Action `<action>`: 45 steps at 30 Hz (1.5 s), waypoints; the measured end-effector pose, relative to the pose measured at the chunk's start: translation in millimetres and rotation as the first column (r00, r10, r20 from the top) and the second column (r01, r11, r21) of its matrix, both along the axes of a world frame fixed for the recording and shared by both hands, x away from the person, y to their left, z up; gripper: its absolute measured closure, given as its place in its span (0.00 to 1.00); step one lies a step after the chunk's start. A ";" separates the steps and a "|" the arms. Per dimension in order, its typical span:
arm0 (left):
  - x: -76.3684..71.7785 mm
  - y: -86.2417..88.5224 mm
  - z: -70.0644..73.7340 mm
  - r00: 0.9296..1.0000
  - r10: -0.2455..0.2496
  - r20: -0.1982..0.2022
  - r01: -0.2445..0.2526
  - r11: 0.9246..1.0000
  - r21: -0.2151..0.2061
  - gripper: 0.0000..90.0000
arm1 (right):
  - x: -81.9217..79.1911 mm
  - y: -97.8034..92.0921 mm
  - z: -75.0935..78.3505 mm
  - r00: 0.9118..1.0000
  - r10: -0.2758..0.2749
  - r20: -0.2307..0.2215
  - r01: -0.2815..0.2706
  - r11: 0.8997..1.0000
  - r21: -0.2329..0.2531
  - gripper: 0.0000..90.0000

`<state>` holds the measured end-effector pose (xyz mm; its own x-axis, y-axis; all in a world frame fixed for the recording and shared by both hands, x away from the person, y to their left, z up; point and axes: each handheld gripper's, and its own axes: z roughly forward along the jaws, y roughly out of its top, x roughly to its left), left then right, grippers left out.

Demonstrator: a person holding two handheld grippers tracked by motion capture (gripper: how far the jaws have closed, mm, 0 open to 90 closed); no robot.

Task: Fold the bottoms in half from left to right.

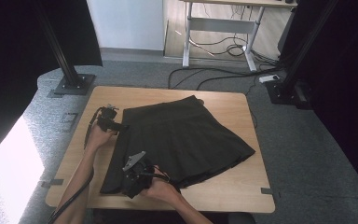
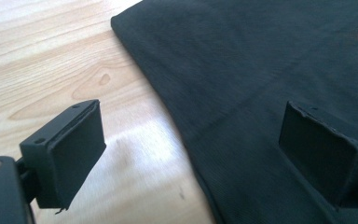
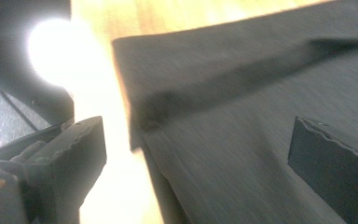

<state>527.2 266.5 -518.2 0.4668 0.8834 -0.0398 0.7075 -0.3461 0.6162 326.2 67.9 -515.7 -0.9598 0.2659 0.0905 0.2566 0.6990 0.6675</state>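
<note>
Left gripper (image 2: 191, 154) – jaws apart, astride skirt (image 2: 270, 79) edge | right gripper (image 3: 196, 158) – same

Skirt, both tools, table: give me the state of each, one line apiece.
Skirt: dark, spread flat on the table, one edge folded over.
Left tool: open, jaws straddling the skirt's edge, one over wood, one over cloth.
Right tool: open, straddling the skirt's folded edge.
Table: light wood, bearing the skirt.
</note>
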 end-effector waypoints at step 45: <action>17.8 -25.9 -4.2 0.996 -0.083 -0.030 0.085 0.994 0.072 0.90 | 2.8 38.6 -12.3 0.998 0.009 0.060 -0.005 0.998 -0.063 0.93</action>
